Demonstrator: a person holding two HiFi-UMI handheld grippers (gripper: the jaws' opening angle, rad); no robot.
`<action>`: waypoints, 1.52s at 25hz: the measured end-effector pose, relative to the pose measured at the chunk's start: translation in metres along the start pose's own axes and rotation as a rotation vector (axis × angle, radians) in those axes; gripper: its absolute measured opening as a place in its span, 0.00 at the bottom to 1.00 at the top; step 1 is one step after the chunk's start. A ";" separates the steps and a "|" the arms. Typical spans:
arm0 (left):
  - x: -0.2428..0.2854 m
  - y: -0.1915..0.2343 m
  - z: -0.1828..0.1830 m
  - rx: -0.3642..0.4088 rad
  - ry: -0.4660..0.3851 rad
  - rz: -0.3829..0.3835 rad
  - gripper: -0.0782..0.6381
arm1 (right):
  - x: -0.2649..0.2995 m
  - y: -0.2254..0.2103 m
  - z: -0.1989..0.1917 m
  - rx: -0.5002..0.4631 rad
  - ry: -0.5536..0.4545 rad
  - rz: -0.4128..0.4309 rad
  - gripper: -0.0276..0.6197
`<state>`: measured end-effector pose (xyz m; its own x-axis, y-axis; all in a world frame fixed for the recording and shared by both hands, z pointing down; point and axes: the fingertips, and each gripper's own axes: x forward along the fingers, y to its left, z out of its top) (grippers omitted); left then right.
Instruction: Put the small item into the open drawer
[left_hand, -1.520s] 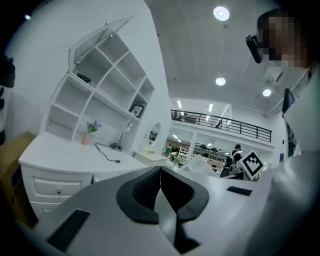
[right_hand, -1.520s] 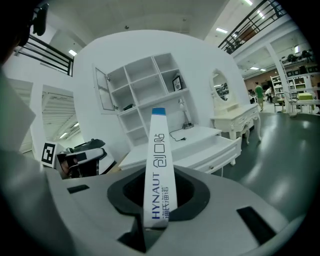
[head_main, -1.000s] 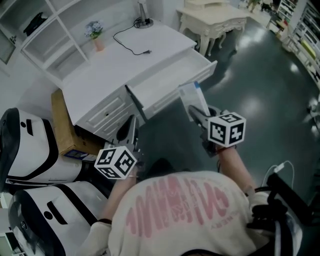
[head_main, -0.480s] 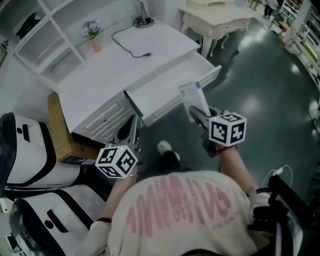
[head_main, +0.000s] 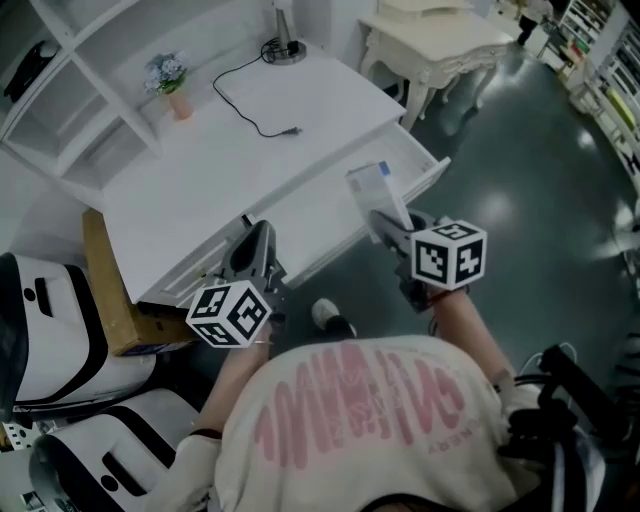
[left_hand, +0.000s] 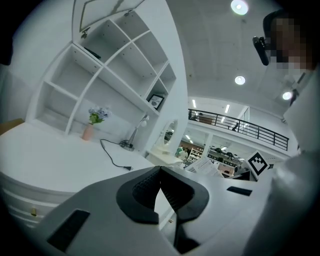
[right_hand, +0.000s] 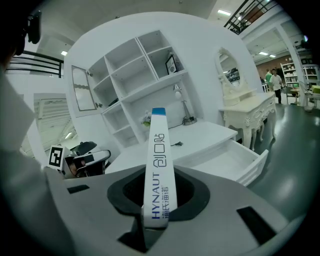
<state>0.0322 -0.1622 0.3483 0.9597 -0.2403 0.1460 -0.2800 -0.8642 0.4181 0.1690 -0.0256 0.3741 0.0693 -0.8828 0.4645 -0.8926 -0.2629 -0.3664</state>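
Note:
A small flat white box with a blue end (head_main: 371, 189) stands upright in my right gripper (head_main: 386, 224), whose jaws are shut on its lower end. In the right gripper view the box (right_hand: 158, 165) rises from the gripper (right_hand: 158, 202), with the open white drawer (right_hand: 226, 162) ahead to the right. In the head view the box sits over the drawer (head_main: 320, 205), near its front panel. My left gripper (head_main: 256, 248) hangs by the desk edge left of the drawer. Its jaws (left_hand: 160, 172) are shut with nothing in them.
The white desk top (head_main: 220, 160) carries a black cable (head_main: 252, 105), a small flower vase (head_main: 172, 82) and a lamp base (head_main: 286, 44), with shelves behind. A cardboard box (head_main: 103, 290) and black-and-white seats (head_main: 50, 320) stand left. A cream dressing table (head_main: 440, 35) stands at the back right.
Both grippers and the person have come closer to the desk. The held box now lies over the drawer instead of short of it. A shoe has appeared on the floor.

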 end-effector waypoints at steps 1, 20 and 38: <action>0.010 0.004 0.004 0.004 0.004 0.000 0.15 | 0.008 -0.003 0.007 -0.001 0.004 0.006 0.18; 0.096 0.105 -0.008 -0.087 0.103 0.131 0.15 | 0.162 -0.036 0.007 -0.082 0.349 0.212 0.18; 0.081 0.122 -0.046 -0.199 0.120 0.293 0.15 | 0.206 -0.029 -0.054 -0.277 0.660 0.458 0.18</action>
<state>0.0749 -0.2671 0.4527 0.8317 -0.4007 0.3844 -0.5530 -0.6607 0.5076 0.1855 -0.1790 0.5238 -0.5229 -0.4478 0.7253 -0.8519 0.2458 -0.4624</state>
